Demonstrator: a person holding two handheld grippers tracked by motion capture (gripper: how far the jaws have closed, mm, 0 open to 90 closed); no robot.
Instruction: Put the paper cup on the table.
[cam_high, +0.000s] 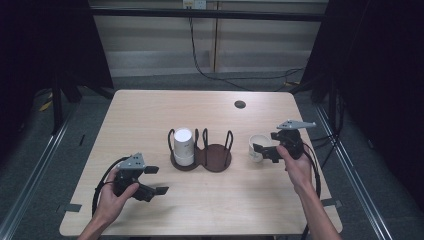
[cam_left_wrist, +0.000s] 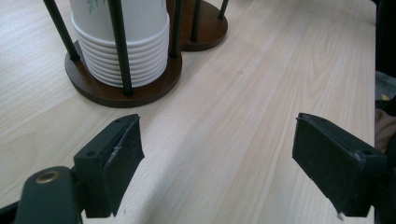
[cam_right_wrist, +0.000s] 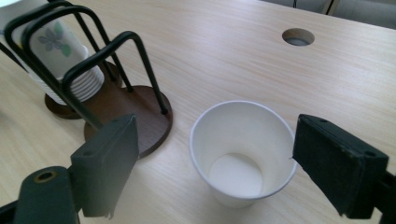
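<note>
Pale wooden desk (cam_high: 150, 110), seen from the high view. At centre, a dark brown two-bay wooden cup holder with black wire hoops (cam_high: 216, 159); left bay filled by a stack of white paper cups (cam_high: 183, 145), upside down, with a floral print visible in the right gripper view (cam_right_wrist: 55, 41); right bay bare. Single white paper cup (cam_high: 258, 146) upright on the desk at 3 o'clock of the holder, just beside the empty bay, mouth up and nothing inside (cam_right_wrist: 243, 151).

Right gripper (cam_high: 262, 151) held in the right hand (cam_high: 296, 167) at 3 o'clock of the desk, released: jaws spread wide to either side of the lone cup, neither pad touching its wall in the right gripper view, cup between them and slightly ahead.

Left gripper (cam_high: 156, 180) held in the left hand (cam_high: 114, 197) at 7 o'clock of the desk, also released: jaws wide apart over bare wood, nothing between them, aimed toward the stacked bay (cam_left_wrist: 123, 44), well apart from it.

Small round cable hole (cam_high: 240, 104) in the desk at 1 o'clock of the holder.
</note>
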